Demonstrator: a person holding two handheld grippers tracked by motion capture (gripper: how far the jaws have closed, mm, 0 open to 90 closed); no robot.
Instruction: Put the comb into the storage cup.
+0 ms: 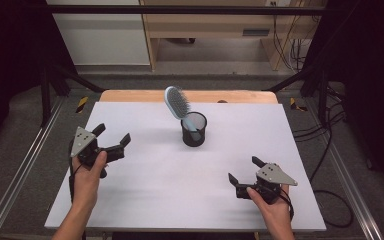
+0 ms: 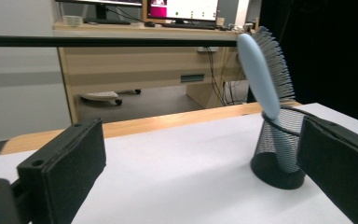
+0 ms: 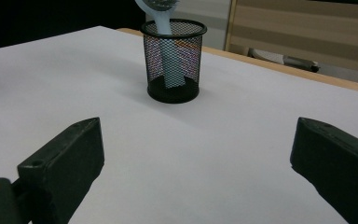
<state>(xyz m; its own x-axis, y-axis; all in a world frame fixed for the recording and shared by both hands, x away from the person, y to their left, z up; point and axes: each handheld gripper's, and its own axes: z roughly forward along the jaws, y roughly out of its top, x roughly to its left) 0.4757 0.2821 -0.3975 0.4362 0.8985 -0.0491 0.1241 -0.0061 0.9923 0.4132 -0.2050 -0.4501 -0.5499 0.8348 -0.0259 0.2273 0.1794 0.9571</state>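
Risk: hairbrush (image 1: pixel 175 102) leans out of mesh cup (image 1: pixel 194 129) at surface (image 1: pixel 145 200) centre, a careless pull may tip the light cup | left gripper (image 1: pixel 113 143) released, empty | right gripper (image 1: pixel 243 170) released, empty | 2 grippers well apart from cup, path free

Left claw (image 1: pixel 112 139) and right claw (image 1: pixel 245 171) hover with jaws spread wide

A light blue hairbrush (image 1: pixel 176 102) with dark grey bristles stands handle-down in a black wire-mesh cup (image 1: pixel 194 129), its head leaning out over the rim toward the far left. The cup stands upright on the white table surface, near the middle and toward the far edge.
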